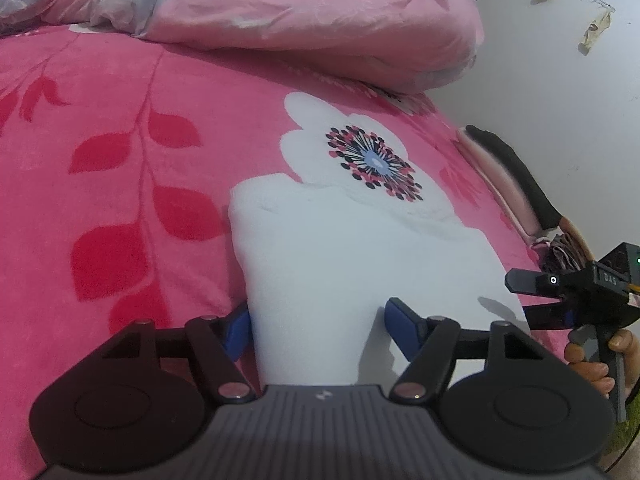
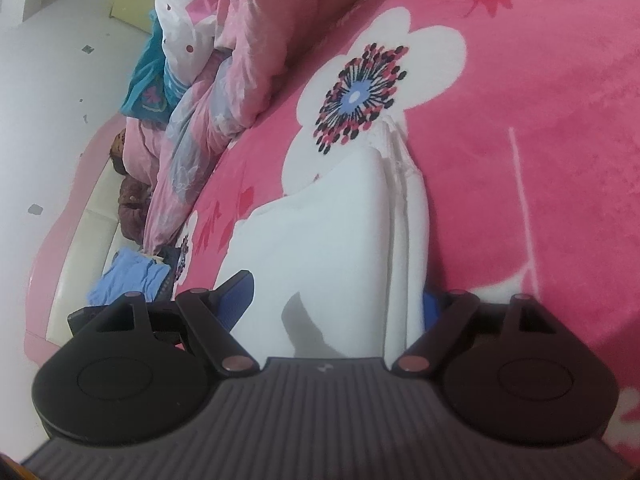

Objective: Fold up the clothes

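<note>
A white folded garment (image 1: 340,248) lies on the pink flowered blanket (image 1: 120,120), partly covering a white flower print. My left gripper (image 1: 320,330) is open at its near edge: the left blue finger (image 1: 237,332) is just outside the cloth's left side, the right finger (image 1: 403,326) rests over the cloth. In the right wrist view the same garment (image 2: 328,240) shows stacked layers along its right side. My right gripper (image 2: 334,304) is open and straddles that end. The right gripper (image 1: 520,296) also shows at the left wrist view's right edge, held by a hand (image 1: 592,360).
A crumpled pink and grey quilt (image 1: 300,20) is heaped at the far side of the bed (image 2: 256,60). A cream padded bed edge (image 2: 92,232) carries a light blue garment (image 2: 128,276). Teal cloth (image 2: 148,80) lies further along. A pale floor (image 1: 560,80) lies beyond.
</note>
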Demonstrator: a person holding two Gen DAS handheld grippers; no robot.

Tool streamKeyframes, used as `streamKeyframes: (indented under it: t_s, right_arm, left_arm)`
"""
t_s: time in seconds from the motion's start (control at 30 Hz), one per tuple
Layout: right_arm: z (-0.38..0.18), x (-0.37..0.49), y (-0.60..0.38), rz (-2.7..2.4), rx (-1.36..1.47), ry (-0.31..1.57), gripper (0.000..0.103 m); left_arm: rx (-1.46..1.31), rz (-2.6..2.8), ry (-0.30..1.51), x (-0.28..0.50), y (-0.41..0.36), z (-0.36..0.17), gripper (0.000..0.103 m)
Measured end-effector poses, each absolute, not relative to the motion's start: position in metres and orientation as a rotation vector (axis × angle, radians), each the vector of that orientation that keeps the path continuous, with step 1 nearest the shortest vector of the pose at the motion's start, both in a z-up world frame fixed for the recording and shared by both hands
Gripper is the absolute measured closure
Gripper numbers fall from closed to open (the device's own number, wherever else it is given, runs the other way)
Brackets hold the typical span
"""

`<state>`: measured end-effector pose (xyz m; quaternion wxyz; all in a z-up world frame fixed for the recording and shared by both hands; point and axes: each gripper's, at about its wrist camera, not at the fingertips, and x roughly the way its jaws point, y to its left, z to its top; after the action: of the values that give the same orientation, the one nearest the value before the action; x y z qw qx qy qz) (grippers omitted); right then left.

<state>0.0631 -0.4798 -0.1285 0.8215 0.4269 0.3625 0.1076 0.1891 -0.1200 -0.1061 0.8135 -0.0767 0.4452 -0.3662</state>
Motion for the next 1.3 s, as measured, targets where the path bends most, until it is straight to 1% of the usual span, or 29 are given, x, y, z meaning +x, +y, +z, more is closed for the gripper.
streamKeyframes:
  t_s: [0.23, 0.3, 0.4, 0.6, 0.63, 0.7, 0.77, 0.8, 0.9, 0.97, 1.0, 1.07, 1.1, 1.2, 1.3]
  right_arm:
    - [-0.128, 0.065, -0.479, 0.227, 0.915, 0.768, 0.022]
    - [-0.128, 0.064, -0.48, 0.232, 0.904, 0.774, 0.025]
    - [-0.127, 0.063, -0.481, 0.227, 0.907, 0.789, 0.027]
    - [-0.121, 0.065, -0.479, 0.213, 0.858, 0.821, 0.028]
    - [-0.12, 0.067, -0.477, 0.202, 0.856, 0.828, 0.027]
    - [-0.115, 0.066, -0.475, 0.189, 0.803, 0.829, 0.031]
    - [-0.117, 0.066, -0.477, 0.166, 0.812, 0.826, 0.03]
    - [-0.118, 0.067, -0.477, 0.154, 0.82, 0.826, 0.032]
    - [-0.117, 0.065, -0.482, 0.14, 0.842, 0.809, 0.032]
    - [-0.119, 0.065, -0.485, 0.141, 0.858, 0.812, 0.035]
    - [-0.12, 0.065, -0.486, 0.142, 0.867, 0.813, 0.034]
    - [-0.121, 0.063, -0.487, 0.147, 0.868, 0.812, 0.036]
    - [-0.121, 0.062, -0.488, 0.151, 0.867, 0.811, 0.036]
    - [-0.121, 0.059, -0.489, 0.16, 0.866, 0.808, 0.035]
    - [-0.122, 0.057, -0.49, 0.17, 0.864, 0.806, 0.035]
  left_arm:
    - [-0.125, -0.76, 0.952, 0.186, -0.124, -0.103, 0.036]
    - [-0.116, -0.75, 0.963, 0.186, -0.125, -0.101, 0.036]
    - [-0.091, -0.73, 0.97, 0.188, -0.129, -0.098, 0.036]
    - [-0.033, -0.677, 0.966, 0.185, -0.134, -0.092, 0.037]
    - [-0.02, -0.659, 0.958, 0.185, -0.135, -0.09, 0.036]
    - [0.006, -0.623, 0.944, 0.186, -0.137, -0.086, 0.036]
    - [0.025, -0.603, 0.935, 0.186, -0.138, -0.084, 0.036]
    - [0.029, -0.606, 0.937, 0.186, -0.138, -0.084, 0.036]
    - [0.041, -0.616, 0.943, 0.185, -0.138, -0.084, 0.031]
    - [0.049, -0.623, 0.946, 0.185, -0.138, -0.084, 0.03]
    - [0.053, -0.626, 0.948, 0.184, -0.138, -0.084, 0.03]
    - [0.061, -0.633, 0.952, 0.184, -0.138, -0.084, 0.029]
    - [0.067, -0.634, 0.947, 0.184, -0.138, -0.085, 0.028]
    - [0.082, -0.65, 0.952, 0.183, -0.136, -0.086, 0.027]
    - [0.036, -0.654, 0.989, 0.187, -0.127, -0.088, 0.025]
